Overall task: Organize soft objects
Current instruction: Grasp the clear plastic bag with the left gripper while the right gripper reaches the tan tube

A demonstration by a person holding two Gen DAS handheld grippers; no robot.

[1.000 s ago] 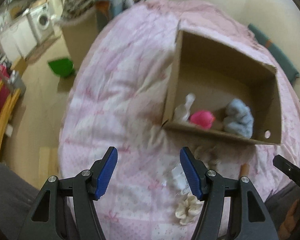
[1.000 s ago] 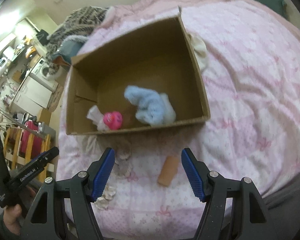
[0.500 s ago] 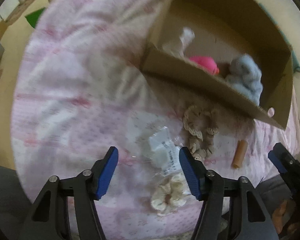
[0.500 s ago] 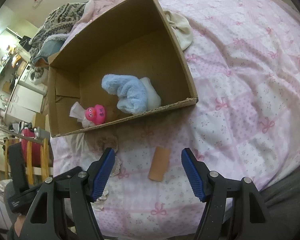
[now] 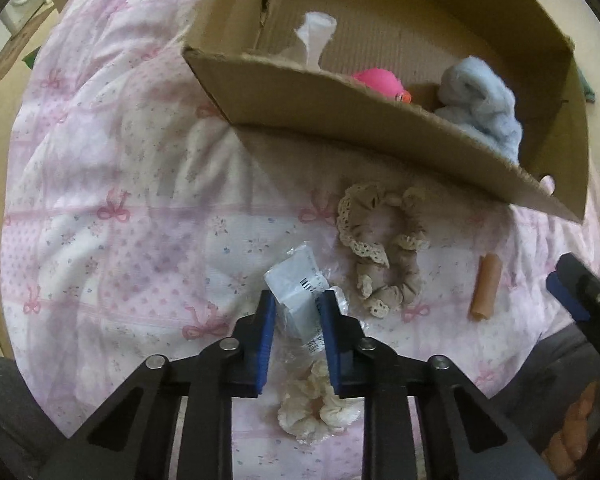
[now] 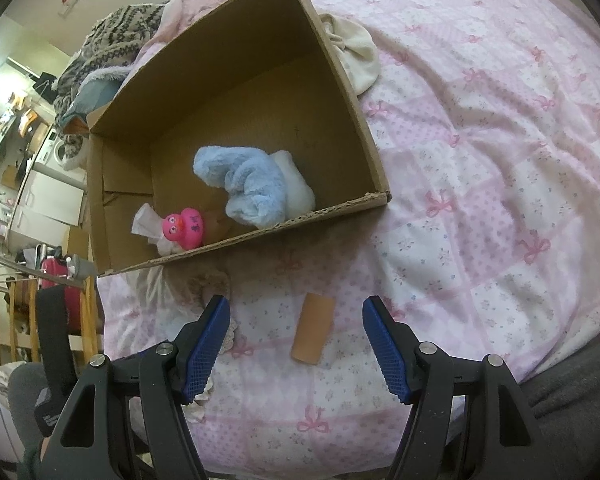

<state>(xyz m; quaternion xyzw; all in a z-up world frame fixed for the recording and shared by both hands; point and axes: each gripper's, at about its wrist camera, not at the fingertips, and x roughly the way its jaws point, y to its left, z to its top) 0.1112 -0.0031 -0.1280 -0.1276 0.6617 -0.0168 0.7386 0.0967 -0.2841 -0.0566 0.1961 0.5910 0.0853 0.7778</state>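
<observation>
**Left gripper closing on plastic packet**

Compared with a second ago, the left gripper (image 5: 296, 308) has dropped onto the quilt (image 5: 112, 184) and its jaws are closing around the clear-wrapped white packet (image 5: 296, 284), near side of the cardboard box (image 5: 340, 120). Pick-up looks imminent; pad contact is unclear. Right gripper (image 6: 296, 344) hovers, jaws apart, over the tan roll (image 6: 314, 330). The cream scrunchie (image 5: 316, 412) is partly hidden; the packet's contents are unreadable.
</observation>
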